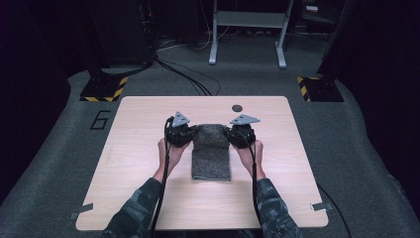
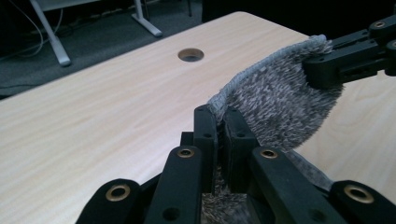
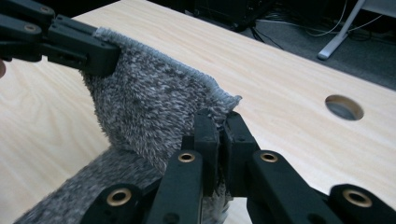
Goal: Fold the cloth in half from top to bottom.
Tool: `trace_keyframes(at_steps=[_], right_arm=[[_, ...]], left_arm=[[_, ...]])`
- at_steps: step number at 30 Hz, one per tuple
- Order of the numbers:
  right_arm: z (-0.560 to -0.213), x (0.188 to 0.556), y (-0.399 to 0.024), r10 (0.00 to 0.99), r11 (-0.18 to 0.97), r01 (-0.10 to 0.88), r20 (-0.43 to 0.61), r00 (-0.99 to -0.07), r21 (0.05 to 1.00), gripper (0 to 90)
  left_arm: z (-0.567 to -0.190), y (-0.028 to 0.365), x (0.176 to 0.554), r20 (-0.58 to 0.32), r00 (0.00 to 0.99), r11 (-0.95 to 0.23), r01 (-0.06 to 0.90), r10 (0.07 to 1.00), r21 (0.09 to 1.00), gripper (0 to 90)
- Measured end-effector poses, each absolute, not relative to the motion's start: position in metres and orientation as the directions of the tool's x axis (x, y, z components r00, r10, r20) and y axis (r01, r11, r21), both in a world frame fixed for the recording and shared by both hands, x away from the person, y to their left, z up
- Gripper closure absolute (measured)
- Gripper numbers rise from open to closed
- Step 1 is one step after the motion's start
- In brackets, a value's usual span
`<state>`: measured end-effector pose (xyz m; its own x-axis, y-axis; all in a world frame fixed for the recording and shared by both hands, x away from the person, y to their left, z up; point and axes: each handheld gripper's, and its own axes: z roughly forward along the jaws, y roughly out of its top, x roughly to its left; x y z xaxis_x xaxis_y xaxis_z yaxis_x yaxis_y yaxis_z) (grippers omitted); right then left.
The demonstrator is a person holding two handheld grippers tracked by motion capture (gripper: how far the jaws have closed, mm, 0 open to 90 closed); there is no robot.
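Note:
A grey fuzzy towel lies folded lengthwise in the middle of the light wooden table. Its far end is lifted off the table, held at both corners. My left gripper is shut on the far left corner, and the left gripper view shows its jaws pinching the towel edge. My right gripper is shut on the far right corner, its jaws clamped on the towel hem. In each gripper view the other gripper holds the opposite corner.
A round cable hole sits in the table just beyond the right gripper. Cables run over the grey carpet behind the table. A metal desk frame and black stands with yellow-striped bases stand farther back.

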<state>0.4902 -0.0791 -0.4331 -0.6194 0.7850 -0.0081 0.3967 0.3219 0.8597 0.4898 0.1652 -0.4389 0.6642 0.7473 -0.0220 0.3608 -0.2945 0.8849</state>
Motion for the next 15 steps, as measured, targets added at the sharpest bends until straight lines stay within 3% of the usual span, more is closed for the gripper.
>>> trace_keyframes(at_steps=[15], right_arm=[[-0.467, 0.461, -0.080, 0.761, 0.369, 0.426, -0.006, -0.648, 0.826, 85.7]], left_arm=[[-0.472, 0.166, 0.461, -0.066, 0.680, -0.313, 0.419, 0.730, 0.853, 85.0]])
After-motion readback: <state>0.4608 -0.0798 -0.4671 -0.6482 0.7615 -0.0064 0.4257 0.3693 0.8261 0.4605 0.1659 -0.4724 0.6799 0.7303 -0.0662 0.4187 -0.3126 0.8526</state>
